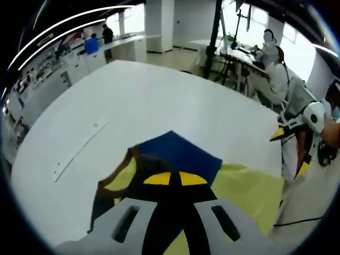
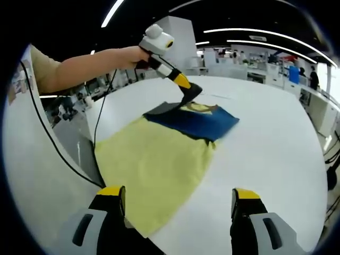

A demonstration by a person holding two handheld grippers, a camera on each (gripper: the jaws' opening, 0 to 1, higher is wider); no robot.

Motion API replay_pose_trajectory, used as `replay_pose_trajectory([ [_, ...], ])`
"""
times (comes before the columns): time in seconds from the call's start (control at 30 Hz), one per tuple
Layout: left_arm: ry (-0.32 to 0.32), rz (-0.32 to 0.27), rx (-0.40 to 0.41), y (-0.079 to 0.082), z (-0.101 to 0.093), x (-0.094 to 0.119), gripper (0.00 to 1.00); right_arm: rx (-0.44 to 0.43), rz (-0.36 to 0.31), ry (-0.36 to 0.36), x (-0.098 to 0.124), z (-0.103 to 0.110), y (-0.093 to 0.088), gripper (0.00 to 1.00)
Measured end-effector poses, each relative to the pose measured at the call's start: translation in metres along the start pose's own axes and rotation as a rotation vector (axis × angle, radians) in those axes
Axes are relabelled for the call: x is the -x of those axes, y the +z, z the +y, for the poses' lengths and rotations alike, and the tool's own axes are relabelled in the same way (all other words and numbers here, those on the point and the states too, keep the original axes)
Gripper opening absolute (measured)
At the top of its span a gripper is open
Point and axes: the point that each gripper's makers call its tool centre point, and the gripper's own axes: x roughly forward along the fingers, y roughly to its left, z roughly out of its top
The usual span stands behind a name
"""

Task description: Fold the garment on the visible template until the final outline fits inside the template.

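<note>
The left gripper (image 2: 186,95) has a white rounded head, a black body, a yellow band and black jaws. A black cable (image 2: 58,141) trails from it past the person's bare forearm (image 2: 87,66), which leaves a short beige sleeve (image 2: 41,68). The right gripper (image 2: 178,204) has grey slotted jaw bases, black fingers and yellow tips. In the left gripper view, that gripper's own jaws show the same grey slotted bases and yellow tips.

Navy garment (image 2: 194,120) with pale yellow body (image 2: 154,164) on white table (image 2: 265,154).
</note>
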Motion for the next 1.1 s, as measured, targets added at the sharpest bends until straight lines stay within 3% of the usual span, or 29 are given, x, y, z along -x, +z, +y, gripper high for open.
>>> replay_pose_trajectory([
  [0.53,-0.020,0.017,0.010,0.005,-0.013,-0.033,0.00,-0.005,-0.001,-0.006,0.005,-0.001,-0.003,0.80],
  [1.1,-0.035,0.068,0.026,-0.008,-0.023,-0.062,0.00,-0.016,0.005,-0.012,0.006,-0.005,-0.007,0.80],
])
